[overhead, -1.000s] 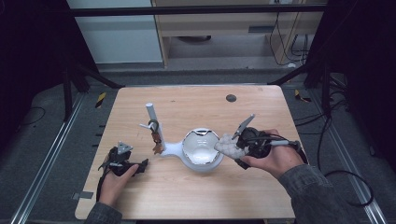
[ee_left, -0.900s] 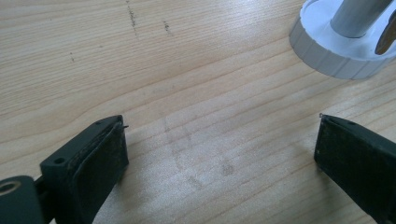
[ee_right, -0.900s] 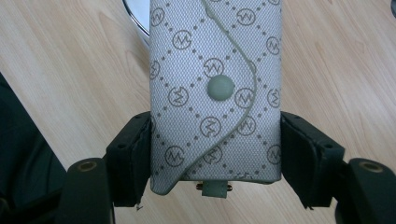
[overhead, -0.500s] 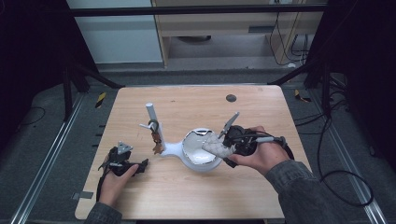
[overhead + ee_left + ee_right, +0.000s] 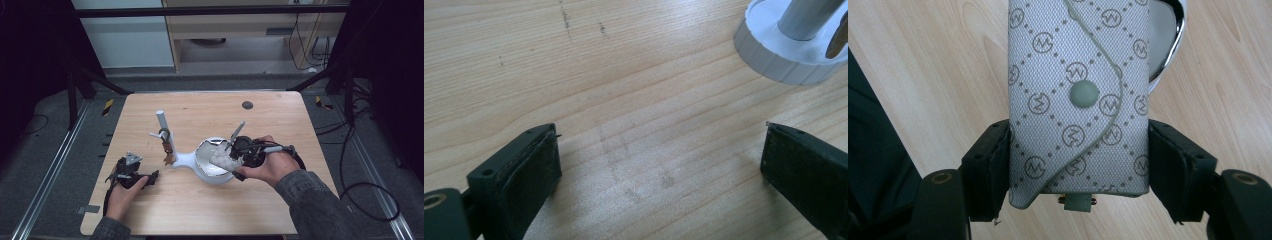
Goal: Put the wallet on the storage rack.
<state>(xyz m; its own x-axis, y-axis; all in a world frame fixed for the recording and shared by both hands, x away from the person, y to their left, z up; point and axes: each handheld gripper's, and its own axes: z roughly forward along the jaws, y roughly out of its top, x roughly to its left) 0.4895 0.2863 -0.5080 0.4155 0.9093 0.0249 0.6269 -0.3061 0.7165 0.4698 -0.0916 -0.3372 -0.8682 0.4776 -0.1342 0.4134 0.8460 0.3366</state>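
Key pouch [image 5: 1078, 90], grey monogram fabric with a snap flap, pinched across its width by right gripper [image 5: 1079, 150]; both pads pressed flat on the long sides, flap and button facing the camera, a small metal fitting poking out of the near end; held clear of the wood, far end over the right rim of the dish [image 5: 202, 170], shiny edge of that rim peeking out just behind the pouch in the right gripper view.

Left gripper [image 5: 659, 145] well to the left of the dish, low on the table [image 5: 200, 215], jaws spread wide with nothing but bare wood between them; ribbed round base of the post [image 5: 774, 55] just ahead of it, joined to the dish by a short neck; a few small trinkets hung on the post, too small to name.

Step in hand, by the look of it: carrying the pouch in over the dish, placement not yet done; roughly the middle of the job, grip secure, release to come.

Next move likely calling for: a little more travel toward the middle of the dish; lowering until the pouch lies inside the rim rather than across it; only then easing the pads apart, and lifting straight away from the dish so as not to drag the fabric back out. Worth minding: the near rim of the dish, easily knocked by the lower jaw; the light stand, apt to slide if nudged.
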